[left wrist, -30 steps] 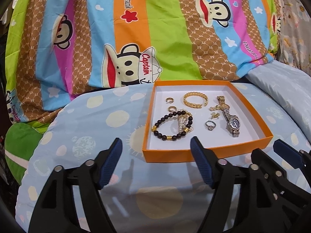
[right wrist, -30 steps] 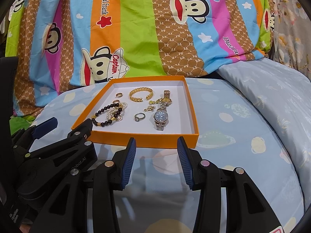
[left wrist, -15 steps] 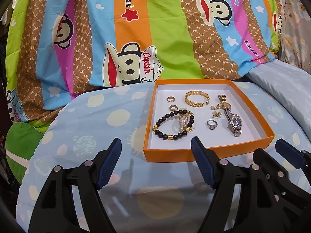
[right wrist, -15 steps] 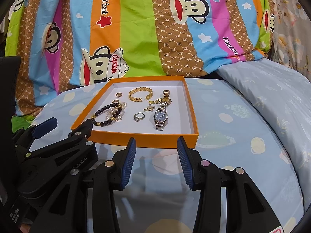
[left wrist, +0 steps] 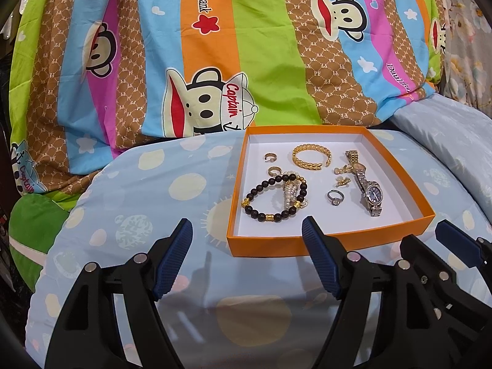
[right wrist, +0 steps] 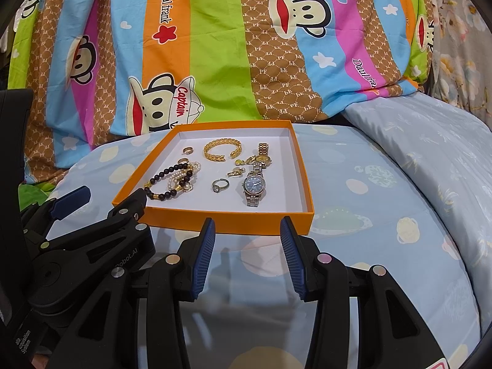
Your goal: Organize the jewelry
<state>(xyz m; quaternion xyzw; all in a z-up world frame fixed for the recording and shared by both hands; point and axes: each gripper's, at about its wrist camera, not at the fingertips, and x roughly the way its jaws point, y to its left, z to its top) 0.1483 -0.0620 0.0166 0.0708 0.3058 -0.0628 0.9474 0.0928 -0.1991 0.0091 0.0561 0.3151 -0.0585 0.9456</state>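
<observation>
Orange box [left wrist: 326,247]: matt card walls, white matt paper-like floor. Ahead of left tool [left wrist: 247,233], dark bead bracelet [left wrist: 270,198]: glossy beads, gold metal spacers. Pearl strand [left wrist: 290,193]: satiny sheen. Gold bangle [left wrist: 311,156]: polished metal, leaf-textured. Beyond right tool [right wrist: 247,233], watch [right wrist: 253,186]: brushed steel band, glossy dark dial. Ring [right wrist: 219,185]: shiny silver metal. Tool bodies: matt black plastic; pads [right wrist: 204,256]: blue, ribbed, rubbery. Under tools, pale blue bedsheet [right wrist: 384,215]: soft matt cloth. Behind box, striped cartoon quilt [left wrist: 270,61]: printed cotton-like cloth, lightly creased.

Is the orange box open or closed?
Open: the orange box has no lid on, and the watch and bracelets lie visible inside.
</observation>
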